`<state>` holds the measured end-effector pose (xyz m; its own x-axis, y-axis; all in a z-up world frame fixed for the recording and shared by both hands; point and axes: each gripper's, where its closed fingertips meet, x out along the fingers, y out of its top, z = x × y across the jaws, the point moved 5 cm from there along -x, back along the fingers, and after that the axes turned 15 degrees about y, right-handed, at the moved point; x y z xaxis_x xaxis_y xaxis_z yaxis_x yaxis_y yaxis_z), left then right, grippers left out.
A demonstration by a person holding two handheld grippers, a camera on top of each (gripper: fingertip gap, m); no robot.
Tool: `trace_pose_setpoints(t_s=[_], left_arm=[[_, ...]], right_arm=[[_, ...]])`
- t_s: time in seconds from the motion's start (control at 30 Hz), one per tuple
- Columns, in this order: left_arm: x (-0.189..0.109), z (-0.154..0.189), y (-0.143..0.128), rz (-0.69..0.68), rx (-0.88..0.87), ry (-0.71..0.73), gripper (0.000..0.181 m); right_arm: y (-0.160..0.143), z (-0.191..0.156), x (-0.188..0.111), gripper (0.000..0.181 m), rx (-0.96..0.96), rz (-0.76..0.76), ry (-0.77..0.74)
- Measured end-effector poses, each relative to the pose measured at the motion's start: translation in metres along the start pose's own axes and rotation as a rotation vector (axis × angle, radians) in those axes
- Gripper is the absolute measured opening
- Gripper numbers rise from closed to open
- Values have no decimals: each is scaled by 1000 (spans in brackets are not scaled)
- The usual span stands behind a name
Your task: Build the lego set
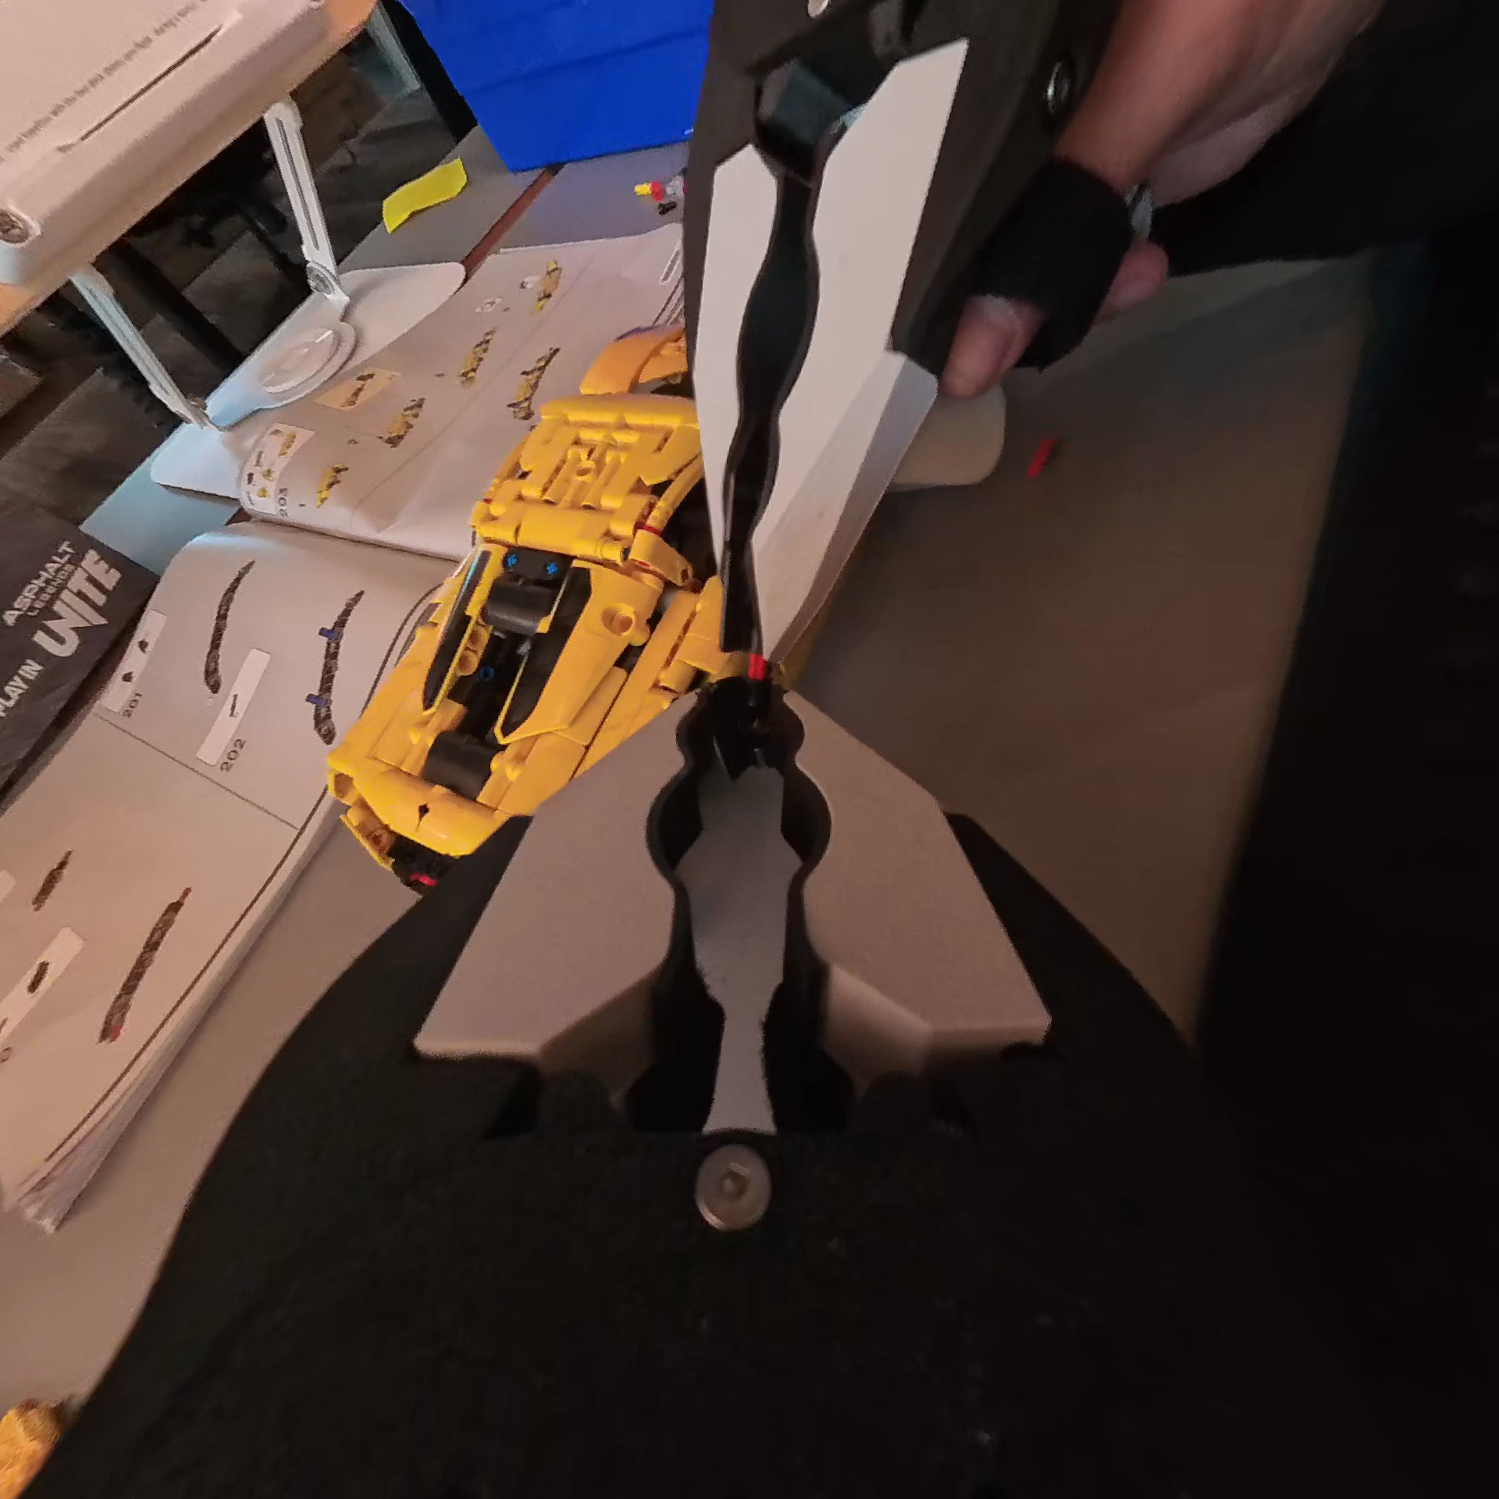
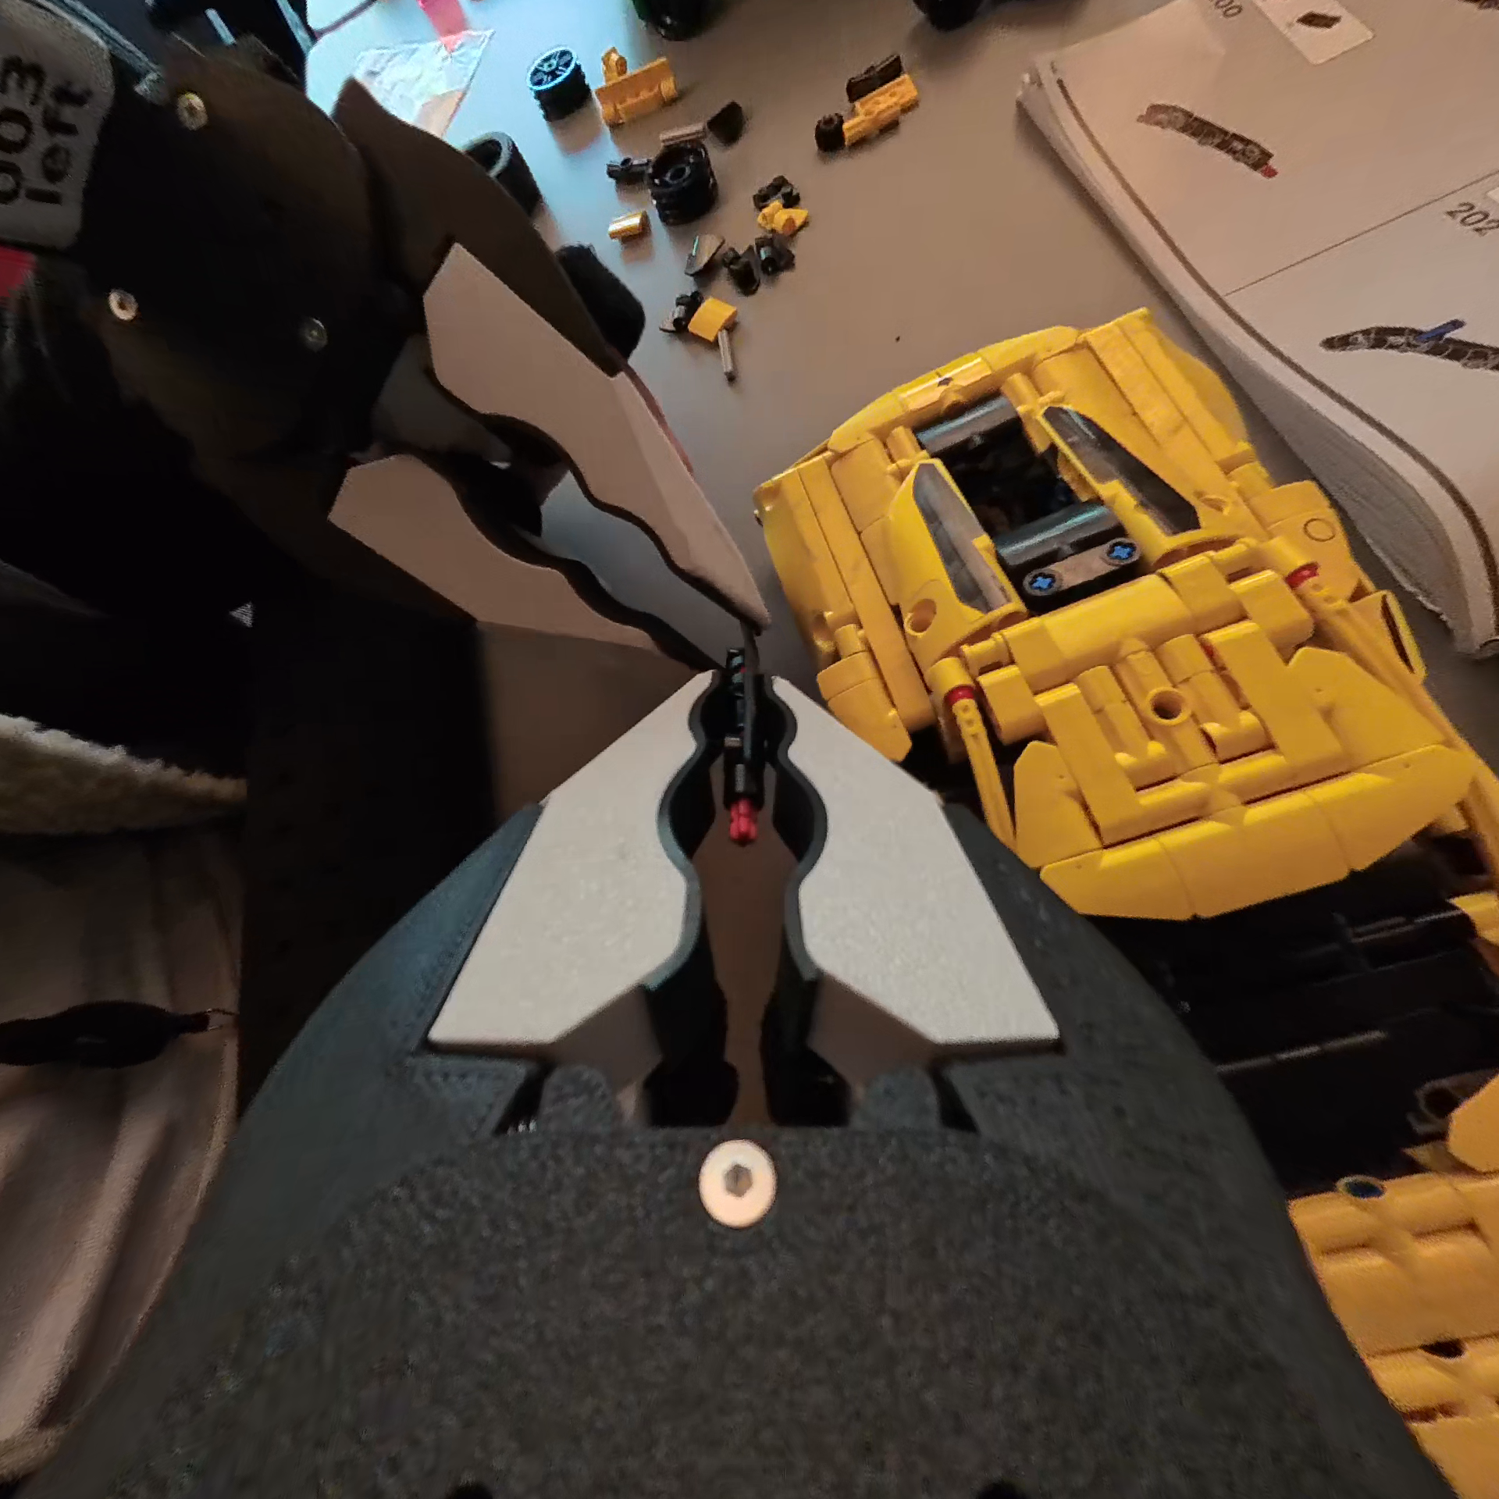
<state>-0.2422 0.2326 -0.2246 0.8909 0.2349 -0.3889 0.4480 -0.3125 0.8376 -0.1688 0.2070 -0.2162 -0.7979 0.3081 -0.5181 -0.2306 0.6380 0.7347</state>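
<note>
A small black Lego piece (image 2: 742,754) with a red pin at one end is held in the air between both grippers, which meet tip to tip. My right gripper (image 2: 742,689) is shut on it. My left gripper (image 1: 738,702) is shut on its other end (image 1: 740,734). In the left wrist view the right gripper (image 1: 754,657) comes down from above. In the right wrist view the left gripper (image 2: 750,629) comes in from the upper left. The yellow Lego car (image 2: 1095,649) lies on the table just beside the grippers, and it also shows in the left wrist view (image 1: 551,649).
An open instruction book (image 1: 162,811) lies beyond the car, also seen in the right wrist view (image 2: 1298,203). Several loose black and yellow parts and wheels (image 2: 706,186) are scattered on the table. A yellow sub-assembly (image 2: 1419,1298) lies near right. A blue bin (image 1: 568,73) and a white stand (image 1: 308,357) are behind. The tips of both grippers are at nearly the same place.
</note>
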Motion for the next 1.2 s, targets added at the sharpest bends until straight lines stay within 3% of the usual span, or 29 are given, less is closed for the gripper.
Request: trace_pose_setpoints(t_s=[0.2, 0.33, 0.4, 0.57, 0.67, 0.83, 1.03, 1.2], left_arm=[[-5, -5, 5, 47, -97, -39, 10], [-13, -9, 19, 169, -180, -70, 0], [-11, -12, 15, 138, -139, -19, 0], [-19, -29, 7, 136, -283, -24, 0], [-20, -30, 8, 150, -345, -54, 0], [-19, -28, 20, 212, -452, -115, 0], [-19, -17, 31, 252, -555, -242, 22], [-22, -25, 37, 297, -687, -284, 24]], right_arm=[[2, 1, -2, 7, 73, 78, 96], [0, -6, 14, 8, 72, 71, 156], [-6, 0, 14, 8, 50, 8, 115], [2, 4, -11, 7, 58, 99, 147], [15, 1, -30, 7, 105, 248, 246], [20, -3, -31, 7, 140, 329, 348], [32, -5, -32, 7, 242, 507, 505], [31, -13, -24, 7, 239, 471, 563]])
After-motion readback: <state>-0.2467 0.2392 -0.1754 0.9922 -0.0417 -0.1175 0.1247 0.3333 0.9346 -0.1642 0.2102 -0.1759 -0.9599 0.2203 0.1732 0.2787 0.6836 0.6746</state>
